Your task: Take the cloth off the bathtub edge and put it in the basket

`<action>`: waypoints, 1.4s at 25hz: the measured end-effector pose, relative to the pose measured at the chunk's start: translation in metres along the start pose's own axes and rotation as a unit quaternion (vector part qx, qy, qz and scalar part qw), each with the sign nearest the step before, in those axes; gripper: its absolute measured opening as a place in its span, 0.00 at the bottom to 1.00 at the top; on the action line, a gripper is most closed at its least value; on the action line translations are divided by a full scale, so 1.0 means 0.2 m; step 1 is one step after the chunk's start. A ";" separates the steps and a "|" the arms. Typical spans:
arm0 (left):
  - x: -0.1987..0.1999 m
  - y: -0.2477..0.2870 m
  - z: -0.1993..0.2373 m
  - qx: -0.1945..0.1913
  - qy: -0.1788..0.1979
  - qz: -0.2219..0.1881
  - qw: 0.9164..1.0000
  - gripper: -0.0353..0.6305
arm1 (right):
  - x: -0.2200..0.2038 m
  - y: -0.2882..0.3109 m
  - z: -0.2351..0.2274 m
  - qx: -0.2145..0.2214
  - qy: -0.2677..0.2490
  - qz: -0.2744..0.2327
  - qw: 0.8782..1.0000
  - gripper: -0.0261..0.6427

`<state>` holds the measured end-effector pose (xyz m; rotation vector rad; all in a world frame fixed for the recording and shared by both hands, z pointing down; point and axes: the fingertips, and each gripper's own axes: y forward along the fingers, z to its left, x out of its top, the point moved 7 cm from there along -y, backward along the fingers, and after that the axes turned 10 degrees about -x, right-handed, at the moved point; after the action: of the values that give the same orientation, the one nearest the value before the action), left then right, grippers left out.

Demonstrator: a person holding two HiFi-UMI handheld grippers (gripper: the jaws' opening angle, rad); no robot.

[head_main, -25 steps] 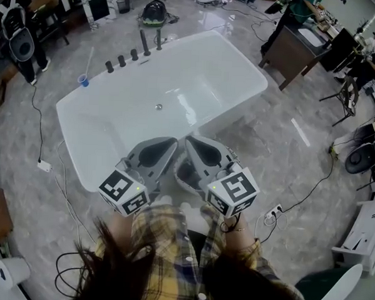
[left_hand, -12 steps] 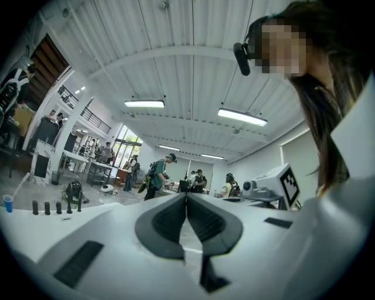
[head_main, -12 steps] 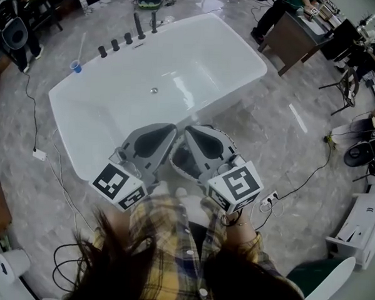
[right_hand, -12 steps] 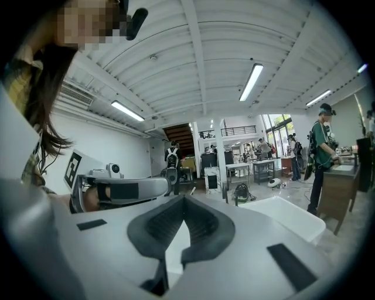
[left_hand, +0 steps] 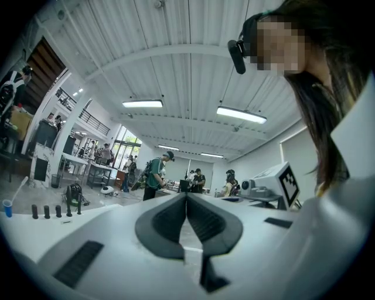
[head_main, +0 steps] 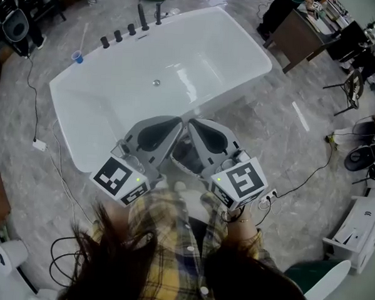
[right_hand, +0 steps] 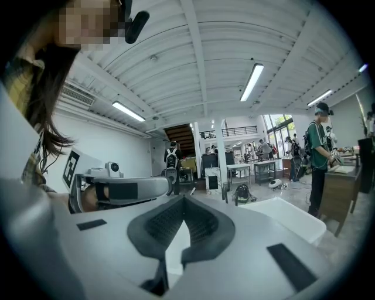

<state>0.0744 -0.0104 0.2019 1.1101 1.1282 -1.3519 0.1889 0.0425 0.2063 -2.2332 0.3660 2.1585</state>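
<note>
Both tools are held close to my body, low centre of the head view.

- **Left tool** [head_main: 175,124]: jaws pressed together with nothing between them. Its own view shows the pads meeting on empty air.
- **Right tool** [head_main: 195,125]: the same, pressed together and empty.
- **Bathtub** [head_main: 101,116]: fills the upper centre. The rim I can see is bare, with no cloth on it. The near rim is hidden behind my tools.
- **Basket** [head_main: 182,165]: sits between and under the tools, mostly covered. I cannot tell whether the cloth lies inside.

Judgement: the cloth is either in the basket already or on the hidden stretch of rim.

Next: swing both tools aside, then check the basket and the near rim. If the cloth is on the rim, spread one tool and pinch a fold well in from its edge. Lift it clear before carrying it over, so it does not drag into the tub.
</note>
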 end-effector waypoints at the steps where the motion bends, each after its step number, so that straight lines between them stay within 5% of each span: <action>1: 0.00 0.00 0.00 0.000 0.001 0.000 1.000 0.08 | 0.00 0.00 0.00 0.001 0.000 -0.002 1.000 0.06; 35: 0.02 0.02 -0.02 0.017 0.021 -0.003 1.000 0.08 | -0.02 0.00 -0.03 0.011 -0.006 0.003 1.000 0.06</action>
<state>0.0774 -0.0073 0.1966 1.1660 1.1428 -1.3618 0.1951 0.0429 0.2095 -2.2109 0.3927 2.1581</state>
